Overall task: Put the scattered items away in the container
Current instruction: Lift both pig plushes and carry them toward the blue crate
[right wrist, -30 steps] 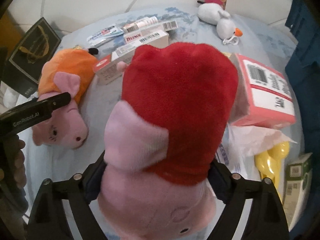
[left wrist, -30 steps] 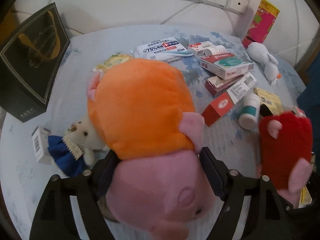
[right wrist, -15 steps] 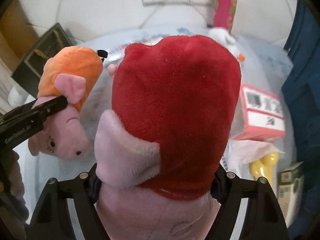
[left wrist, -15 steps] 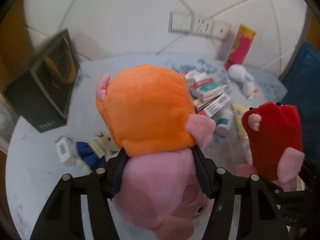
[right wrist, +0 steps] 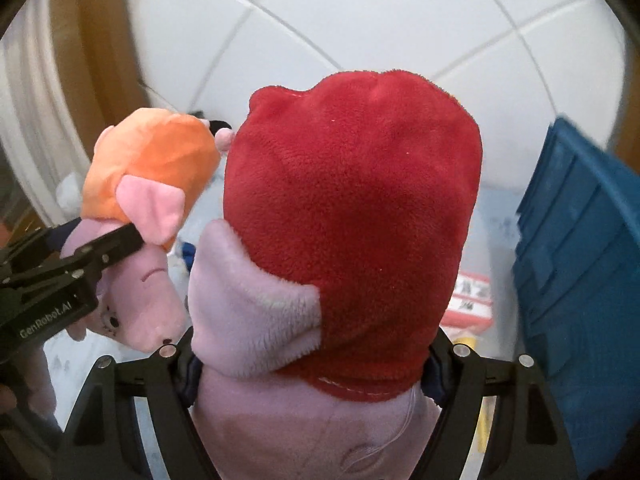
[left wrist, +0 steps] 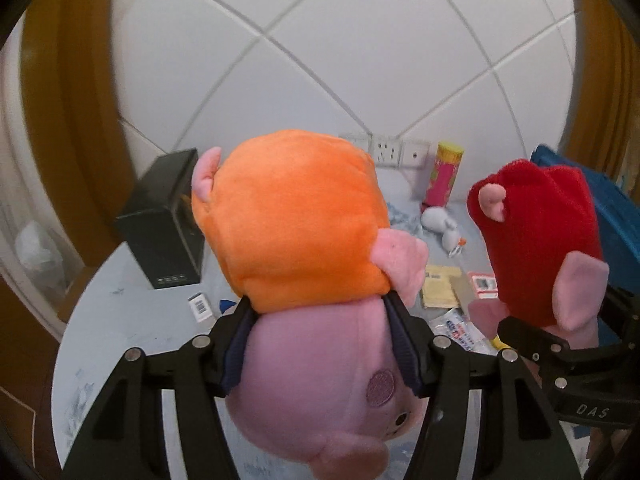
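Two plush pigs hang above the worktop [left wrist: 132, 320], each gripped at the neck so its body dangles free: left claw [left wrist: 320, 344] clamps the orange-dressed pig [left wrist: 296, 220], right claw [right wrist: 312, 376] the red-dressed pig [right wrist: 352, 220], beside the blue container [right wrist: 580, 272], likely their destination.

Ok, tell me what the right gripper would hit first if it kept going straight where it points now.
The right gripper is clamped on the red-dressed pig plush, which blocks most of its forward view. Beyond it, probably the white tiled wall; the blue bin lies off to the right. Depth is unclear.
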{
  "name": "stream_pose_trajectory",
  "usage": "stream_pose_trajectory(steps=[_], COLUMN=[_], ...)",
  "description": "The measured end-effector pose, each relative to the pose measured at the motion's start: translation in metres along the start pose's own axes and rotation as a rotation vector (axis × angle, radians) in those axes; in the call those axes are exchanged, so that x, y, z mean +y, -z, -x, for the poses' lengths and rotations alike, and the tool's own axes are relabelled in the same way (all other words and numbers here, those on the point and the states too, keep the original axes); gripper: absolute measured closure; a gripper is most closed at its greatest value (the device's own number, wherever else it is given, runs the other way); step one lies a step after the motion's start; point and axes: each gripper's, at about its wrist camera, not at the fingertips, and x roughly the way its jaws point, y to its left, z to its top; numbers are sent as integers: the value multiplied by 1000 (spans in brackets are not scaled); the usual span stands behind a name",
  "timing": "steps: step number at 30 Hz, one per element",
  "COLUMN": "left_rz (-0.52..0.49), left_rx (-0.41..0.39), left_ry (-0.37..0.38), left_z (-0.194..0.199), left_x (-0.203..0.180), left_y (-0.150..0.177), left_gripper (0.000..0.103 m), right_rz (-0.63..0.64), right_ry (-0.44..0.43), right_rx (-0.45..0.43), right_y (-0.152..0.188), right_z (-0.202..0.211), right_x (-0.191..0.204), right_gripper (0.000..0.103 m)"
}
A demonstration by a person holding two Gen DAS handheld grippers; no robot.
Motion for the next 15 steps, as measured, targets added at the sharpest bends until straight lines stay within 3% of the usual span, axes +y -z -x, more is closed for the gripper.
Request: stream_pose_trajectory(steps=[7, 15], left_rz=[3, -53], left_rx=[-72, -166], left_ry=[14, 137], left_z=[61, 115], left_x=[-22, -64], left_y=[0, -10], left_gripper=[43, 43], right_rz=[48, -8], right_ry=[22, 162], right_rx=[-99, -229], right_y=[7, 20], right_z=[81, 177], right_x=[-1, -25], right_gripper=[22, 22])
